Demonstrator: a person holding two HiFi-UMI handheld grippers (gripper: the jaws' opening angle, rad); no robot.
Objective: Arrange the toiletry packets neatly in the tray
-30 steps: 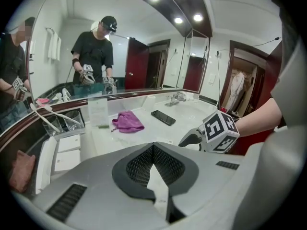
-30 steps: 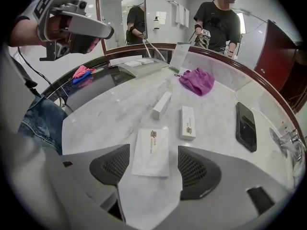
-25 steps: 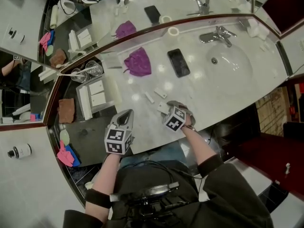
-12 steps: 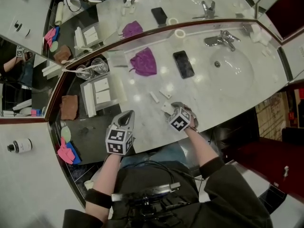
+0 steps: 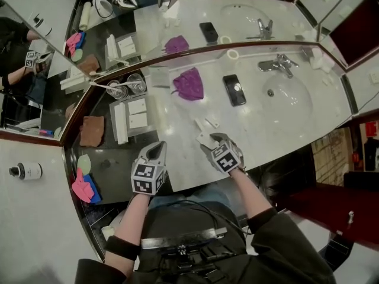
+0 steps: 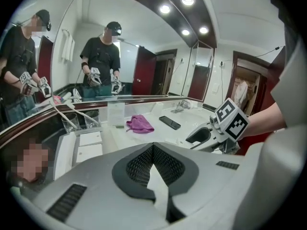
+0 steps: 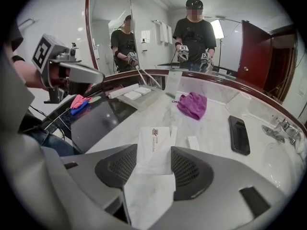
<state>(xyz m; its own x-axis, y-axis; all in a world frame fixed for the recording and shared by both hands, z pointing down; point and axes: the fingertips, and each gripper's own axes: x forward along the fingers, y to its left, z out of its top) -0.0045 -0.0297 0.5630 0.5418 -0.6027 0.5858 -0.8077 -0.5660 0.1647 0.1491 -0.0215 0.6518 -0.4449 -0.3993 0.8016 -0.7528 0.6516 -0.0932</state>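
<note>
My right gripper (image 5: 211, 143) is shut on a white toiletry packet (image 5: 205, 137) just above the marble counter's front edge. In the right gripper view the printed packet (image 7: 154, 143) spans the gap between the two pads of the right gripper (image 7: 152, 158). To its left, my left gripper (image 5: 157, 147) is shut with nothing in it; its closed tips (image 6: 152, 150) point toward the white tray (image 5: 121, 124). The tray (image 6: 62, 150) holds two flat white packets (image 5: 138, 113). Two small loose packets (image 5: 206, 123) lie on the counter beyond the right gripper, one of them a small white one (image 7: 193, 143).
A purple cloth (image 5: 189, 83) and a black phone (image 5: 235, 90) lie mid-counter, the sink (image 5: 290, 96) and faucet (image 5: 275, 64) to the right. Two glasses (image 5: 127, 86) stand behind the tray. A mirror backs the counter; a dark shelf (image 5: 109, 164) with coloured cloths sits at left.
The right gripper has risen off the counter with the white packet between its jaws. The left gripper has drifted a little nearer the tray, still shut.
</note>
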